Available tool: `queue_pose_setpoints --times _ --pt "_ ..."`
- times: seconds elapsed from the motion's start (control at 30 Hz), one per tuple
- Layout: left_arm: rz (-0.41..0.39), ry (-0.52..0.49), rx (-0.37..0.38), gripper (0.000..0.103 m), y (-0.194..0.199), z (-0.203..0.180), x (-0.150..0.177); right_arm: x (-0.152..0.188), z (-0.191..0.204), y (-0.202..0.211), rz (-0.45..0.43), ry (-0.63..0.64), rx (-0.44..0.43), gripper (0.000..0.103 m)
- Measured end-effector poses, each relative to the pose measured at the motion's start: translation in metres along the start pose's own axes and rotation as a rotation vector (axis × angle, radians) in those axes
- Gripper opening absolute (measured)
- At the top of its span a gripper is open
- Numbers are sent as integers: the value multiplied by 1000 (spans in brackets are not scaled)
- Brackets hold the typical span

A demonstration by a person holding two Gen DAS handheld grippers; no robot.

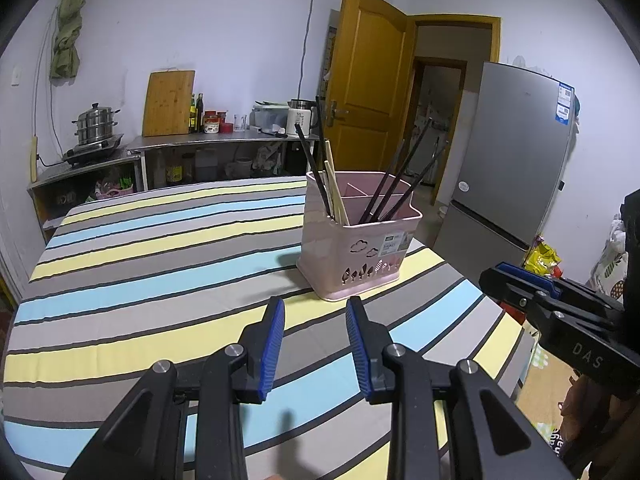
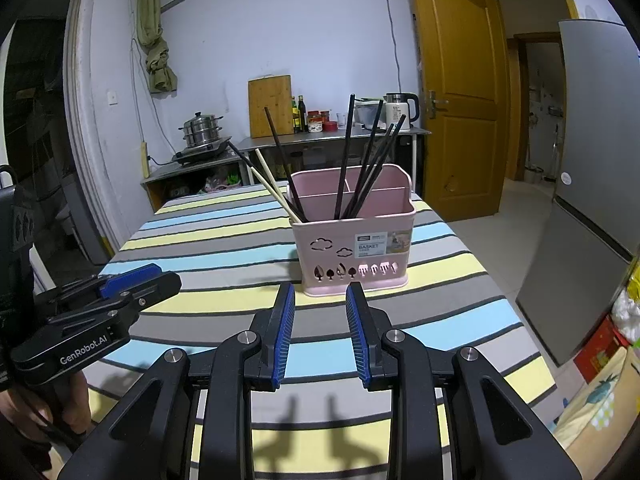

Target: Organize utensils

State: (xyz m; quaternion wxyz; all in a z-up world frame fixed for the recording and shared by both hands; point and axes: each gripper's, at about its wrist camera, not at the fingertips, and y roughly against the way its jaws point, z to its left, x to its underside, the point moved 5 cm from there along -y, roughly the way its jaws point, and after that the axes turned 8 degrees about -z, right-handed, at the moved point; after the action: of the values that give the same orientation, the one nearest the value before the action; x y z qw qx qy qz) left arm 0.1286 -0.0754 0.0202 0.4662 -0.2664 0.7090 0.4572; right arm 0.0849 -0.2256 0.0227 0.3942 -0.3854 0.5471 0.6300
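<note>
A pink utensil basket [image 1: 356,254] [image 2: 352,248] stands on the striped table [image 1: 160,264] [image 2: 208,240]. Several black chopsticks [image 1: 394,178] [image 2: 362,160] and a pale wooden pair [image 1: 334,184] [image 2: 274,182] stand tilted in its front compartment. My left gripper [image 1: 315,304] is open and empty, just in front of the basket. My right gripper [image 2: 320,290] is open and empty, also just in front of the basket. Each gripper shows in the other's view, the right one [image 1: 516,280] at the table's right edge, the left one [image 2: 140,278] at the left.
A steel counter [image 1: 208,144] [image 2: 320,138] behind the table holds a steamer pot [image 1: 96,124], a cutting board [image 2: 270,106], bottles and a kettle [image 2: 400,112]. A grey fridge [image 1: 516,168] and an open wooden door [image 2: 460,92] are to the right.
</note>
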Motion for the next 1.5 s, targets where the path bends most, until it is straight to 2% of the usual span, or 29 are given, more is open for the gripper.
queue_pose_setpoints --times 1.5 --pt "0 -12 -6 31 -1 1 0 0 4 -5 9 2 5 28"
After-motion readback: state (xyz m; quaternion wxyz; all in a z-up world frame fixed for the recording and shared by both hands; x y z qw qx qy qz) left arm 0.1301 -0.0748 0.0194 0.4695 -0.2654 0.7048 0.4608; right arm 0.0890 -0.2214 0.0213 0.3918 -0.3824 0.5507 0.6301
